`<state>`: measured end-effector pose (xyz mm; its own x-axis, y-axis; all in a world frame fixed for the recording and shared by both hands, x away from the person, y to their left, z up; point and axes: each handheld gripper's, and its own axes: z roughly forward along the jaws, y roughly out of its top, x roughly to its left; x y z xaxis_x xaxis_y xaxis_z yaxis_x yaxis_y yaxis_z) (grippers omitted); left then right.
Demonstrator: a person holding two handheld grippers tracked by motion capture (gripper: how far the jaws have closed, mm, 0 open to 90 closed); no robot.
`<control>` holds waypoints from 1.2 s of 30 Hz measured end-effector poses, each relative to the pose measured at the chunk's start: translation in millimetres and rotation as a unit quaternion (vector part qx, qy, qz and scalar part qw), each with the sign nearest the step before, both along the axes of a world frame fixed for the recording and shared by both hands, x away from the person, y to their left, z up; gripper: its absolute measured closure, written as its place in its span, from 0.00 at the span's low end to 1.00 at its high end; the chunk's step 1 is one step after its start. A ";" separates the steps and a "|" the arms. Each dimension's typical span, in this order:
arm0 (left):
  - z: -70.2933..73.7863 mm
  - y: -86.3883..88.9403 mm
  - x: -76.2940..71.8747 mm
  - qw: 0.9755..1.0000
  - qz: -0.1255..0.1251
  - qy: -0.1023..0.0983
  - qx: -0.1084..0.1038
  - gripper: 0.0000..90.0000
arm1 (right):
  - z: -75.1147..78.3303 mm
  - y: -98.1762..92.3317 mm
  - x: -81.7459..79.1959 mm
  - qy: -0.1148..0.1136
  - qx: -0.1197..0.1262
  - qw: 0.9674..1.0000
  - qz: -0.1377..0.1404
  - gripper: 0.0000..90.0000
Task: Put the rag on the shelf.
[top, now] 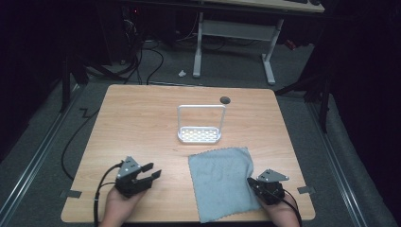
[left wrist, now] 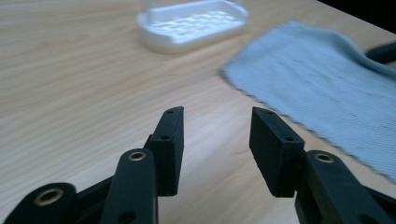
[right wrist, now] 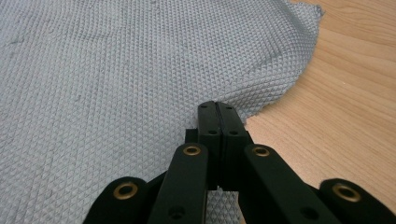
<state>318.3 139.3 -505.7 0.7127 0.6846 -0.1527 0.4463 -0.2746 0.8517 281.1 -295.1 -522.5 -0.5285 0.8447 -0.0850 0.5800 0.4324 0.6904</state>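
A dark room surrounds a light wooden table (top: 142,123), which stands on grey carpet with black cables trailing over the floor at the left. Beyond the far edge, the white legs of another desk (top: 234,45) rise from the carpet. A small dark round spot (top: 225,100) sits near the table's far edge.

At the middle of the table stands a white perforated tray (top: 199,135) with a tall hoop handle. Just in front of it, toward the person, a grey-blue textured cloth (top: 222,182) lies flat, reaching to the near edge of the table.

The left gripper (top: 152,171), held in the person's left hand (top: 118,208), hovers over bare wood left of the cloth. Its jaws stand spread apart with nothing between them; in the left gripper view (left wrist: 217,135) only tabletop shows in the gap, with the cloth and tray farther off.

The right gripper (top: 250,182), held in the right hand (top: 283,215), sits at the cloth's right edge. In the right gripper view (right wrist: 218,116) its jaws are pressed together at the border of the cloth, but whether fabric is pinched between them cannot be told.
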 end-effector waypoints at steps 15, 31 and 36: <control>-21.0 -107.9 -22.6 0.990 -0.120 0.063 0.046 1.00 | -0.7 -2.4 -0.4 0.000 0.006 1.000 0.007 1.00; -22.3 -84.2 -15.9 0.989 -0.100 0.044 0.103 1.00 | -0.7 -0.6 -2.2 0.001 0.007 1.000 0.012 1.00; -22.3 -60.7 -9.9 0.991 -0.070 0.054 0.099 1.00 | -1.1 11.1 -3.3 0.010 0.023 0.999 0.044 1.00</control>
<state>308.4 78.7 -528.0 0.7900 0.6039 -0.1058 0.4770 -0.4971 0.7248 277.9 -284.0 -523.6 -0.6020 0.7978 -0.0346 0.5557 0.4497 0.6993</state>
